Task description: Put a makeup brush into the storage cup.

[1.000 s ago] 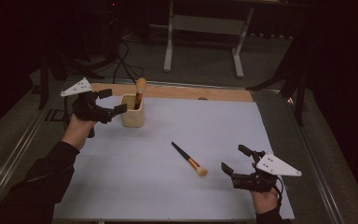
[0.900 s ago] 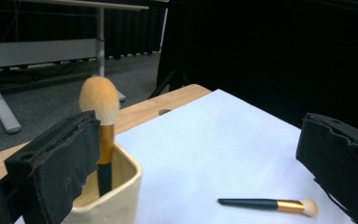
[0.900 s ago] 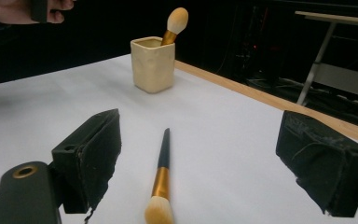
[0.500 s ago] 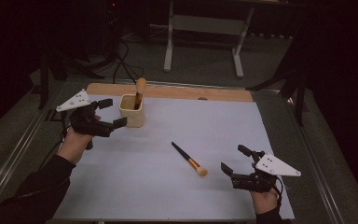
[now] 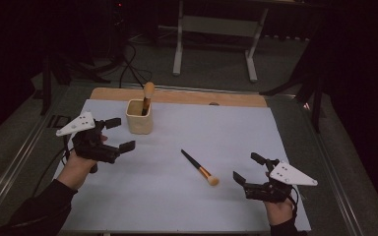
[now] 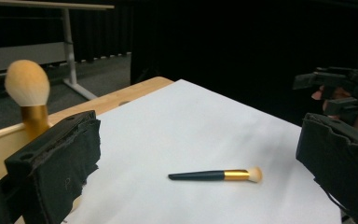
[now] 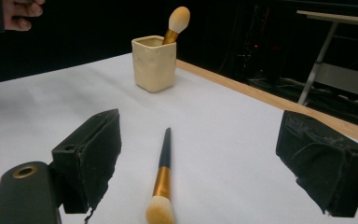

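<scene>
A cream cup [image 5: 140, 117] stands at the far left of the white sheet, with a gold-banded brush [image 5: 147, 93] upright in it, bristles up. A second brush [image 5: 199, 167] with a black handle lies flat near the middle, bristles toward the person. My left gripper [image 5: 122, 132] hovers open and empty just in front and left of the cup [image 6: 0, 144]. At the near right my right gripper [image 5: 245, 167] is open too. The loose brush [image 7: 163, 172] lies just ahead of its jaws with its bristles nearest them, and the cup [image 7: 154, 63] stands farther off.
The white sheet [image 5: 236, 123] covers most of the table, with a wooden strip [image 5: 226, 98] bare along the far edge. Beyond it stand a metal frame [image 5: 214, 29] and floor cables [image 5: 128, 64]. Dark metal rails run along both sides.
My left gripper has drawn back from the cup, toward the person and down, still open. The right gripper and both brushes have stayed put.
</scene>
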